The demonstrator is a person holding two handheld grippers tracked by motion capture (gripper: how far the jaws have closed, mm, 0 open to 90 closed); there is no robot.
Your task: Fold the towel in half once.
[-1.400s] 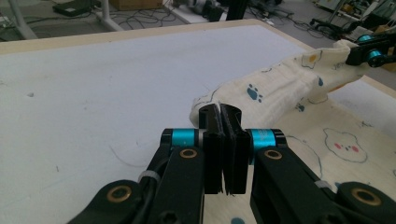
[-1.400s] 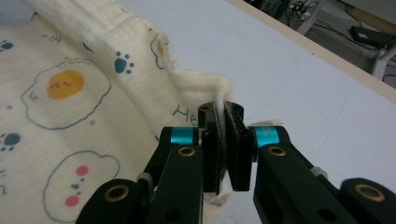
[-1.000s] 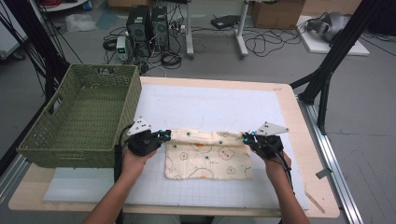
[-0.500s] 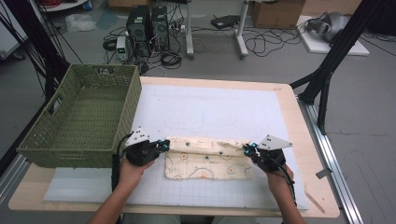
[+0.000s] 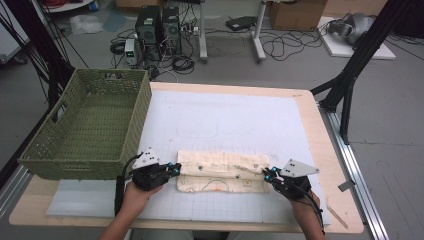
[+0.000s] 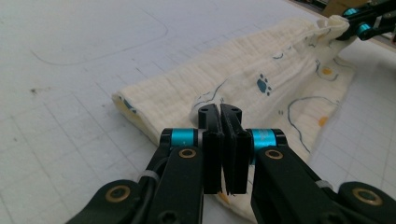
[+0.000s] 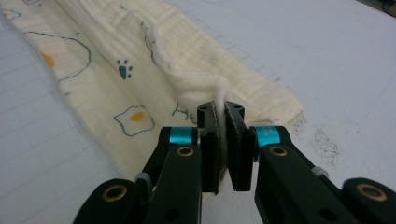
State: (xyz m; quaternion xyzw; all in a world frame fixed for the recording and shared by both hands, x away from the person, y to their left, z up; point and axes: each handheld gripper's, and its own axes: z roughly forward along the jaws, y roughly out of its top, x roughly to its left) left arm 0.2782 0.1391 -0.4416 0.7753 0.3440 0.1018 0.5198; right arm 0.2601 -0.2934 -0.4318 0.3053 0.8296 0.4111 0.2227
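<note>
I hold two claws. My left claw (image 5: 176, 168) is clamped on the left end of one cream cloth (image 5: 222, 171), and my right claw (image 5: 266, 174) is clamped on its right end; in the right gripper view a pinch of cloth (image 7: 196, 88) stands up between the closed jaws (image 7: 223, 116). In the left gripper view the jaws (image 6: 220, 114) are pressed together over the cloth (image 6: 261, 93). The cloth lies folded lengthwise near the front edge of the worktop (image 5: 305, 107), on one white mat (image 5: 230, 120). One green basket (image 5: 90, 125) sits at the left edge, just beside my left claw.
</note>
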